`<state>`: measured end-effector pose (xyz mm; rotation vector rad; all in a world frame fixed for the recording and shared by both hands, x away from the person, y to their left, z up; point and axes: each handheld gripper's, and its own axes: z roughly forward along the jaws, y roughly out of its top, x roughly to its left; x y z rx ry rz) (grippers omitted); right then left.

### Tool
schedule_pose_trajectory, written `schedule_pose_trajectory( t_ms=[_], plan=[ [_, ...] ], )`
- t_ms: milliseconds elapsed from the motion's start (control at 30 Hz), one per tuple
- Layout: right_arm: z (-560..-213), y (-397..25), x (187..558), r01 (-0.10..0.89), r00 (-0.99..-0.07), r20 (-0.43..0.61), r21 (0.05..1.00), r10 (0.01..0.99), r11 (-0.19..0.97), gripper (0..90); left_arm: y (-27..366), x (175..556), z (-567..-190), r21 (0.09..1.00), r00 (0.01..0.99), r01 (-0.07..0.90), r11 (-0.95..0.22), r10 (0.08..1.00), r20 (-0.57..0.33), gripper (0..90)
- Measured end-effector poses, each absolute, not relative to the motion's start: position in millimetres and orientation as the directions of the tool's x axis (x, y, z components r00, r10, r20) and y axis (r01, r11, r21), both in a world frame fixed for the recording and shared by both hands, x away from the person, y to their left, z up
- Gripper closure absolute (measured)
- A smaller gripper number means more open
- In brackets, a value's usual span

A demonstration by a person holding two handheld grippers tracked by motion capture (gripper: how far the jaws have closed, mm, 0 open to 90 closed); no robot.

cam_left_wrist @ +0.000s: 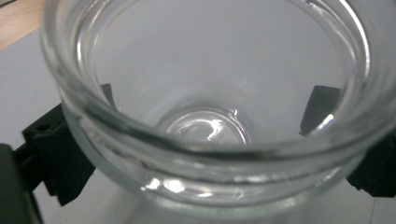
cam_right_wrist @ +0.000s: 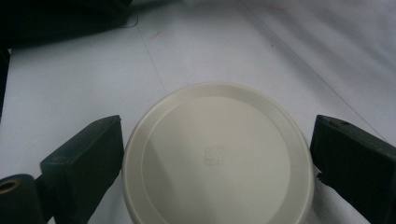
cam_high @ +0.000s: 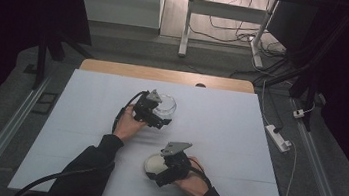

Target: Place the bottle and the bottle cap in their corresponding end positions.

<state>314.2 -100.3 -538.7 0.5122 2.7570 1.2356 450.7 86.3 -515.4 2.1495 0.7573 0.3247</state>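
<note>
Glass fills the left gripper view: a clear jar seen mouth-on, its thick threaded rim close to the lens and its round base visible deep inside. One black jaw stands against the outside wall on each side, so the left gripper is clamped around the jar. That view shows the jar's mouth turned toward the camera, its long axis running along the jaws; from the high view the jar appears only as a small clear round shape beyond the left gripper, near the middle of the table.

The right gripper view shows a round cream lid lying flat, a small square mark embossed at its centre. The right gripper has a jaw at each side of the lid's rim, the left one touching or nearly so; whether the lid is actually gripped I cannot tell. In the high view the lid sits partly under the right gripper, near the front edge, well apart from the jar.

Both objects rest over a white sheet covering a wooden table. Beyond it lie grey floor, loose cables, a white power strip and a white frame's legs. Dark sleeves cover the person's forearms.
</note>
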Motion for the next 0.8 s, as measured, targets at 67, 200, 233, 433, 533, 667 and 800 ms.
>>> schedule_pose_trajectory(
  t_ms=[67, 200, 233, 433, 533, 667, 800],
  plan=[
    [-538, -101, 314, 0.266, -0.941, 0.061, 0.742, 0.333, 0.615, 2.7, 89, 449, -516, 0.775, 0.788, 0.415, -0.477, 0.615, -0.044, 0.6],
    [-534, -102, 313, 0.26, -0.94, 0.054, 0.756, 0.338, 0.601, 1.6, 95, 445, -516, 0.773, 0.79, 0.424, -0.473, 0.611, -0.059, 0.0],
    [-533, -103, 313, 0.264, -0.938, 0.056, 0.758, 0.343, 0.596, 1.5, 96, 443, -516, 0.773, 0.791, 0.422, -0.473, 0.609, -0.059, 0.0],
    [-527, -106, 313, 0.267, -0.933, 0.058, 0.773, 0.355, 0.575, 0.8, 105, 433, -513, 0.769, 0.795, 0.43, -0.473, 0.602, -0.074, 0.0],
    [-524, -107, 312, 0.265, -0.932, 0.055, 0.779, 0.359, 0.568, 0.7, 109, 428, -512, 0.769, 0.791, 0.438, -0.466, 0.605, -0.084, 0.0],
    [-521, -110, 312, 0.264, -0.931, 0.05, 0.779, 0.363, 0.569, 0.7, 115, 421, -510, 0.769, 0.792, 0.44, -0.464, 0.604, -0.089, 0.0],
    [-518, -113, 312, 0.261, -0.929, 0.041, 0.778, 0.368, 0.572, 0.7, 119, 413, -509, 0.769, 0.793, 0.436, -0.468, 0.604, -0.083, 0.0]
  ],
)
